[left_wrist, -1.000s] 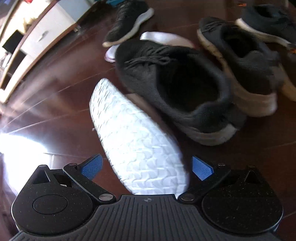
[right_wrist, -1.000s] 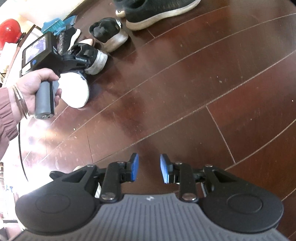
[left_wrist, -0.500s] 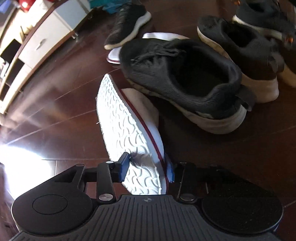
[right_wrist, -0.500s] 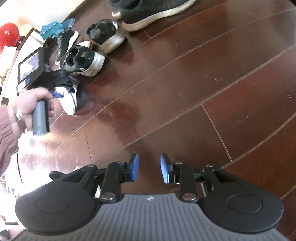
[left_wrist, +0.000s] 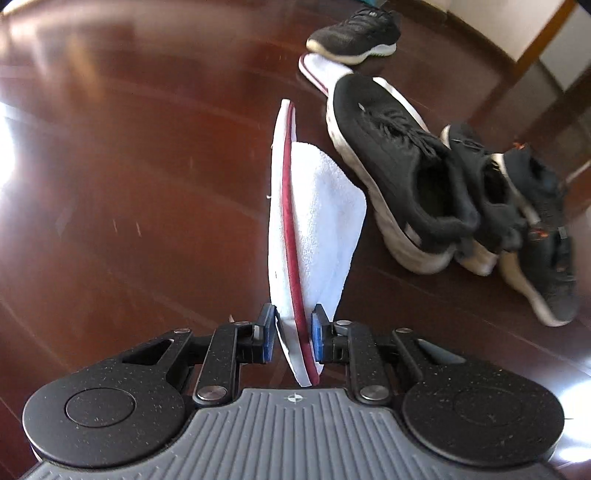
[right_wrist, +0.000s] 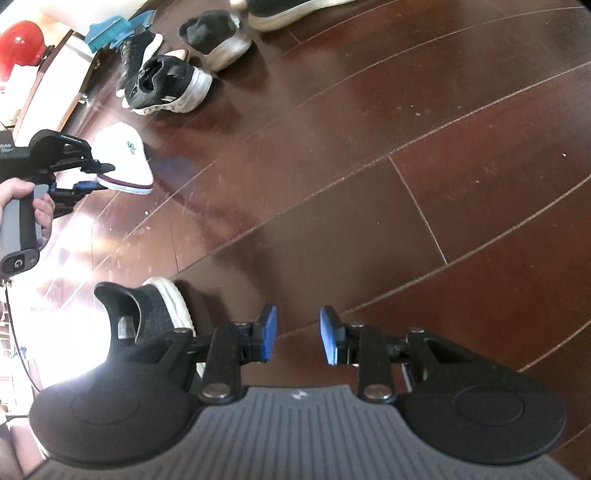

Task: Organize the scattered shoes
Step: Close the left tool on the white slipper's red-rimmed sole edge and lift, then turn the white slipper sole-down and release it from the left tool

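The left gripper [left_wrist: 293, 334] holds a white slipper [left_wrist: 310, 206] by its heel end. Its jaws are squeezed tight on the sole, one blue pad on each side. The slipper is up in the air, off the floor [left_wrist: 129, 166]. In the left wrist view it stands on its edge, with the toe pointing away from the gripper. It has a thin red line along the sole and a soft white top.

To the right of the slipper, some black sneakers [left_wrist: 406, 173] with white soles sit close together on the dark wood floor. Past them, a second white slipper [left_wrist: 319, 72] lies flat, partly tucked under another black sneaker [left_wrist: 354, 31] and the nearest of the group.

From the right wrist view, a hand [right_wrist: 22, 206] grips the handle of the left gripper [right_wrist: 94, 177], far over on the left. The white slipper [right_wrist: 123, 164] sticks out from it, above the floor [right_wrist: 369, 147].

The right gripper [right_wrist: 297, 334] has its jaws apart, with a gap between the blue pads. Nothing is between them. It hangs over bare floor. Just to its left, a dark grey sneaker [right_wrist: 147, 314] with a white sole sits on the floor, partly hidden behind the gripper. More black sneakers [right_wrist: 170, 86] lie far off near the top of that view, next to a blue brush [right_wrist: 114, 31] and a red ball shape [right_wrist: 20, 46].
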Demonstrator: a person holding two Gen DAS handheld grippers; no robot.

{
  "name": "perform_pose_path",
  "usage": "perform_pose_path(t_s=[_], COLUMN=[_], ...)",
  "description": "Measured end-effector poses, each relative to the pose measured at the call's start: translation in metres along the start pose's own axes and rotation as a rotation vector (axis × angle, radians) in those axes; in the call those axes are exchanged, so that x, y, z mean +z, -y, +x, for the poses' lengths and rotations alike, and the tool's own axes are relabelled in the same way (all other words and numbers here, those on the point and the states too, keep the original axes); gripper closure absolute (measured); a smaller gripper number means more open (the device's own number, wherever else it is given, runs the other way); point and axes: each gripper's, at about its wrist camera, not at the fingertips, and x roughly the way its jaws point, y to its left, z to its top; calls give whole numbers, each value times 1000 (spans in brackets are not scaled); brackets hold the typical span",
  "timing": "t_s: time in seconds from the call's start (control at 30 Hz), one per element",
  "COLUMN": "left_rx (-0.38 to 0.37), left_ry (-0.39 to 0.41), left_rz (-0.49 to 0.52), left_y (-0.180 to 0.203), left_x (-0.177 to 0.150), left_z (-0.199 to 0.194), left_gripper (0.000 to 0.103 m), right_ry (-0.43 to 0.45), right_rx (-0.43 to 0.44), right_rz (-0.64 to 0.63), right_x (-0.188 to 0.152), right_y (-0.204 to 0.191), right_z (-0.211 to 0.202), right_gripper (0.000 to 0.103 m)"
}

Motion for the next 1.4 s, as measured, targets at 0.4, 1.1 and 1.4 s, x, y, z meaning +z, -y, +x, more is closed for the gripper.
perform_pose_path(t_s=[0.4,1.1,1.4], left_rx=[-138,-335,-299], left_ry=[-143,-539,-619], left_rz=[-72,272,403], left_y=[17,146,140], left_x=[-114,-413,-483], left_z=[-20,-37,-42], left_gripper=[79,81,75], right_ry=[62,133,102], right_rx=[-20,-187,-216], right_rz=[68,185,104], right_x=[-24,-62,-72], right_y=[57,189,199], right_z=[-61,-165,-162], right_gripper=[73,73,73])
